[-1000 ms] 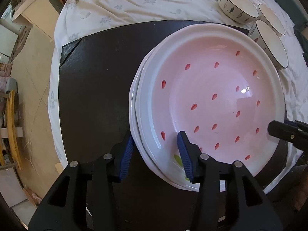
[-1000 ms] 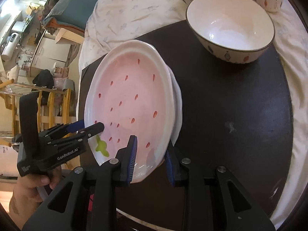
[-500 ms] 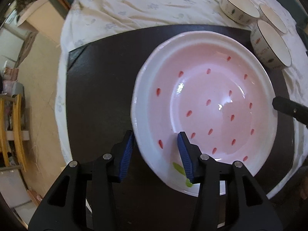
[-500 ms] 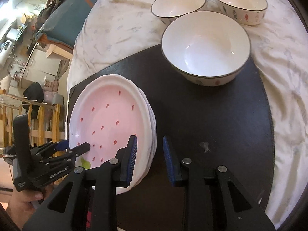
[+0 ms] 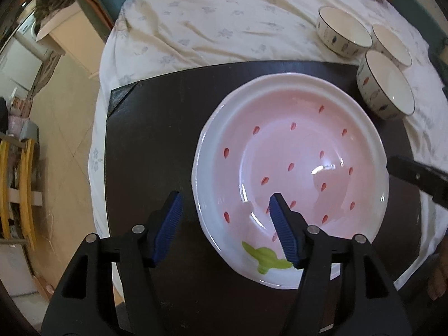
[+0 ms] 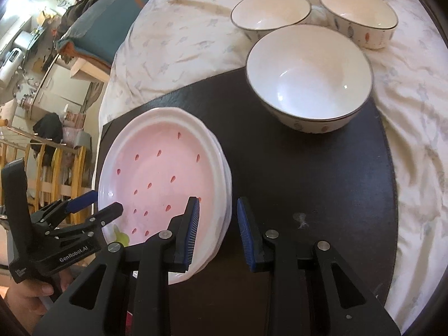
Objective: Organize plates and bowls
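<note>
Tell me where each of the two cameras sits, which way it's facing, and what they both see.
Left wrist: on the left gripper, looking down along its open blue-padded fingers at the pink plate on the dark mat; the right gripper's black tip intrudes at right.
Right wrist: on the right gripper, jaws open astride the plate's near rim, facing the three bowls; the left gripper and the hand holding it show at lower left.
Shared: plate stack, mat, bowls, floral cloth.
</note>
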Action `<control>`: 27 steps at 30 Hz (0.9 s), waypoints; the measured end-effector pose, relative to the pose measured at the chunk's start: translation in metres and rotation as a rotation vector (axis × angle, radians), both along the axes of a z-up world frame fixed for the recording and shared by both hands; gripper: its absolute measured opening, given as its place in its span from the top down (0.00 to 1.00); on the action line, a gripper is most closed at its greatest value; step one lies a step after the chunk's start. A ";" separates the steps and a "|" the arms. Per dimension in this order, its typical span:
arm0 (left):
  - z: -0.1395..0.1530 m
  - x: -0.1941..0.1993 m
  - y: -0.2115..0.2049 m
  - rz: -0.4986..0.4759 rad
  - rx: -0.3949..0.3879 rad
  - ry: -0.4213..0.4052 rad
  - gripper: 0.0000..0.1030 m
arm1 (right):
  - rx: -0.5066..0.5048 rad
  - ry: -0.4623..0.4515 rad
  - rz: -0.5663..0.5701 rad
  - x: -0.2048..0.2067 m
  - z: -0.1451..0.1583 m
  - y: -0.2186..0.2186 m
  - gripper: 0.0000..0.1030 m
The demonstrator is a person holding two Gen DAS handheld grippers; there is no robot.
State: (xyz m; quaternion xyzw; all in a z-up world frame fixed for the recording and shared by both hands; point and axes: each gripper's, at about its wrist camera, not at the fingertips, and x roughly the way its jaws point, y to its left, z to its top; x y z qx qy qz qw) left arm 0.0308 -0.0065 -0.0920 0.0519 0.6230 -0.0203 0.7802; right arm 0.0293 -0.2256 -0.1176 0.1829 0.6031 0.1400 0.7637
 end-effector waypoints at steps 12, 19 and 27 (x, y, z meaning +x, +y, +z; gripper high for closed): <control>0.020 -0.004 0.016 0.069 -0.007 -0.096 0.40 | 0.002 -0.067 -0.036 -0.012 0.018 -0.008 0.36; 0.051 -0.006 0.022 0.094 -0.181 -0.184 0.17 | 0.007 -0.103 -0.058 -0.021 0.040 -0.020 0.34; 0.075 -0.008 0.014 0.105 -0.143 -0.253 0.17 | 0.015 -0.118 -0.195 -0.030 0.072 -0.054 0.33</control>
